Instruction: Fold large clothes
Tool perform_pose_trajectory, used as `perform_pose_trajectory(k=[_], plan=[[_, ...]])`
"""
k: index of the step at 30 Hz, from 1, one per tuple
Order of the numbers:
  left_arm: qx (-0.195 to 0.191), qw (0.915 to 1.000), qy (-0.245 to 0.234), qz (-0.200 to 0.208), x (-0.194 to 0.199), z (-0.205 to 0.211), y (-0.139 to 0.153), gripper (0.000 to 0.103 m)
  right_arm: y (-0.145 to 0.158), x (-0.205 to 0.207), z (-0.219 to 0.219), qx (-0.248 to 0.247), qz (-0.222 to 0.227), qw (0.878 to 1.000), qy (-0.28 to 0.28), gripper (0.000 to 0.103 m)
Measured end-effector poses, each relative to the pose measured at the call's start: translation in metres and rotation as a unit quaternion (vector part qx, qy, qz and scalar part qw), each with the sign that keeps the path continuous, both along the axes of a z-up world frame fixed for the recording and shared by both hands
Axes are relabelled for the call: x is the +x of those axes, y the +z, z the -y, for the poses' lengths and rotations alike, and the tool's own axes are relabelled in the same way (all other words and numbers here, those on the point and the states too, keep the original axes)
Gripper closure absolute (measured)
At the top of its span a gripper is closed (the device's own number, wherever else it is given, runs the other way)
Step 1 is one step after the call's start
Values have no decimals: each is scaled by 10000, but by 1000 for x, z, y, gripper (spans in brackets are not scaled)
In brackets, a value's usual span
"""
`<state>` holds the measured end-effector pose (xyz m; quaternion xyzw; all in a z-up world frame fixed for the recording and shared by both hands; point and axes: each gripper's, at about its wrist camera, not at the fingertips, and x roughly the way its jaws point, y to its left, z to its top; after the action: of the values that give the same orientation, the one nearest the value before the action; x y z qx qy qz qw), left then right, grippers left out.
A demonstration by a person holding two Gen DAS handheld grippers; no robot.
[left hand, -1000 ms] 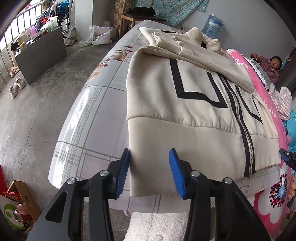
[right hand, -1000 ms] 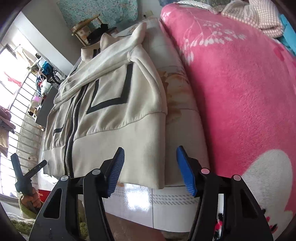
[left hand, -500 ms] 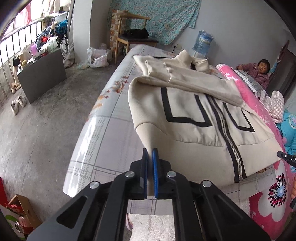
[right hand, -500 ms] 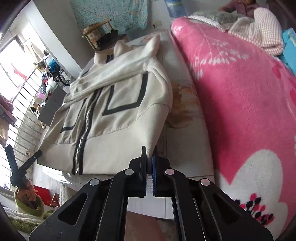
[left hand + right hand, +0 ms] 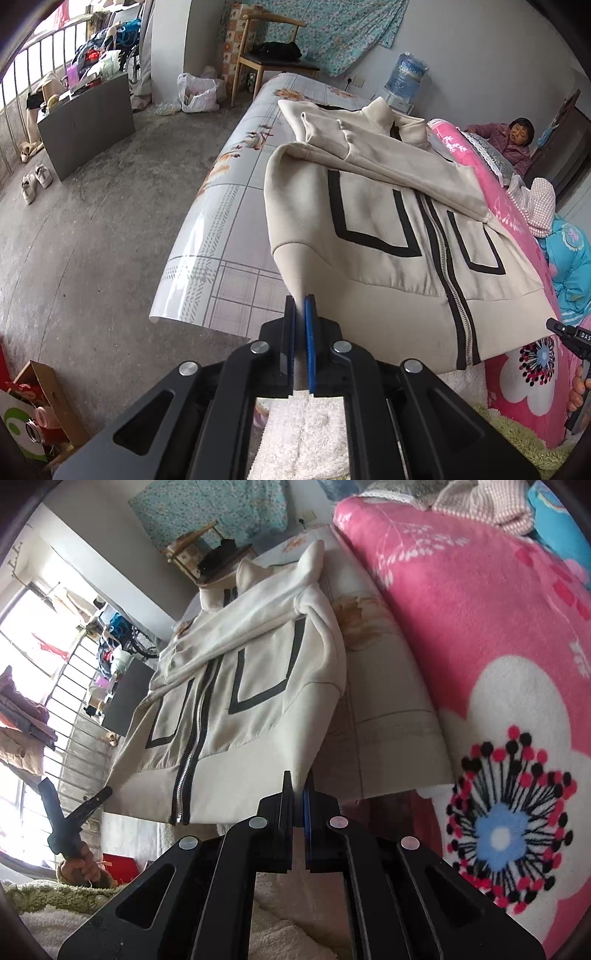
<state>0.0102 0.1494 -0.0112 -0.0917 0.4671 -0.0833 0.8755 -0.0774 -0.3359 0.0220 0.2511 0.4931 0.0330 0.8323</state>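
Left wrist view first: the left gripper point(image 5: 300, 306) has its blue-padded fingers point(image 5: 309, 332) pinched tight on one bottom hem corner of the cream zip-up jacket with black line trim point(image 5: 369, 229). The jacket lies front-up on the long glossy tabletop with a pale check-and-flower print point(image 5: 221, 236), sleeves folded across its chest, and the gripped corner is pulled up off the surface into a peak. The other hem corner at the far right is lifted too, with the tip of the right gripper point(image 5: 569, 334) just beside it (only a bit of it shows at the frame edge). A pink floral blanket point(image 5: 524, 369) runs along the far side of the jacket.

Right wrist view: the right gripper point(image 5: 298, 790) is clamped on the opposite hem corner of the jacket point(image 5: 236, 701), fabric squeezed between the fingers point(image 5: 286, 801) and drawn up taut. The pink blanket point(image 5: 480, 627) fills the right side. Lower left, the left gripper point(image 5: 70, 823) sits in a hand point(image 5: 79, 867) near the hem's other end.
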Motion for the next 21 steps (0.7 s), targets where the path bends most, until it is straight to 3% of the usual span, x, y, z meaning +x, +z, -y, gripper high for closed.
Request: perform_pose_trajectory(k=[9,15,21], plan=[[-166,9993,-18,337,40,3,29,98,36,49,1,65,704,9975,39,100],[-536,9983,180,138,91,0,19,98,22,92,17,487,887,9946,-232,100],[-854,9955,399,23,133,-7,5,95,-11,138,38,912,764,9914,-545,97]])
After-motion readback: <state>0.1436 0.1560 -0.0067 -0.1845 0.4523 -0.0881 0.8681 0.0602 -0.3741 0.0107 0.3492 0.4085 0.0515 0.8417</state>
